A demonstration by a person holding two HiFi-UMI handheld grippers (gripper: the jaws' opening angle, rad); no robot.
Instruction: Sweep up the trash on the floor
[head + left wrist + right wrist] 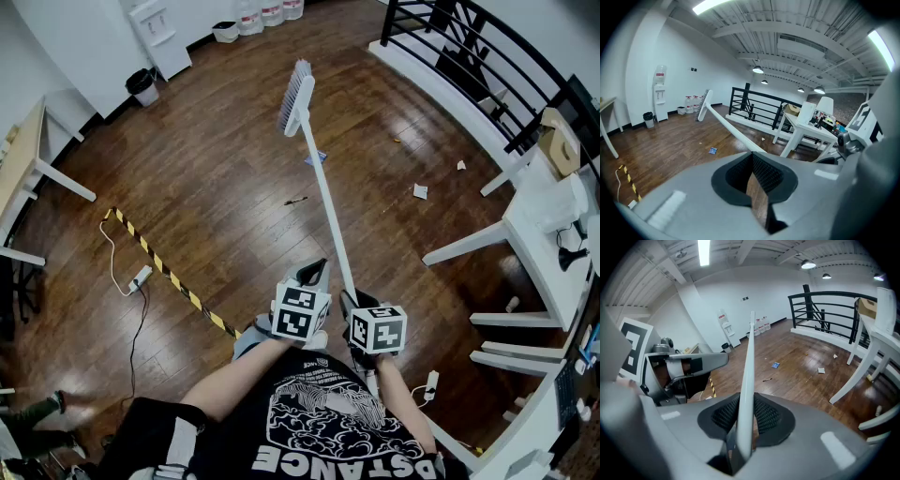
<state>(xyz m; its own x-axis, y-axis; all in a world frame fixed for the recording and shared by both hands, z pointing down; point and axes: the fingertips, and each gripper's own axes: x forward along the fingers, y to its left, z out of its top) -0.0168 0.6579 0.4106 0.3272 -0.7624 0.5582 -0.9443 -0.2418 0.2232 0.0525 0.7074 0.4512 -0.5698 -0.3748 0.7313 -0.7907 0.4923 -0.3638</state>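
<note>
A broom with a long white handle [328, 202] and a bristle head [296, 94] reaches forward over the dark wood floor. My right gripper [354, 300] is shut on the handle's near end; in the right gripper view the handle [749, 362] runs up between its pads [766, 417]. My left gripper [314, 273] sits just left of the handle with its jaws together and nothing in them [751, 161]. Trash lies ahead: a blue scrap [317, 157], a dark stick [295, 200], a white paper [420, 191] and a smaller white bit [460, 165].
White tables [525, 234] stand at the right, with a black railing [469, 47] behind them. Yellow-black tape [169, 272] and a power strip [141, 277] lie at the left. A black bin [142, 86] and water dispenser [159, 33] stand by the far wall.
</note>
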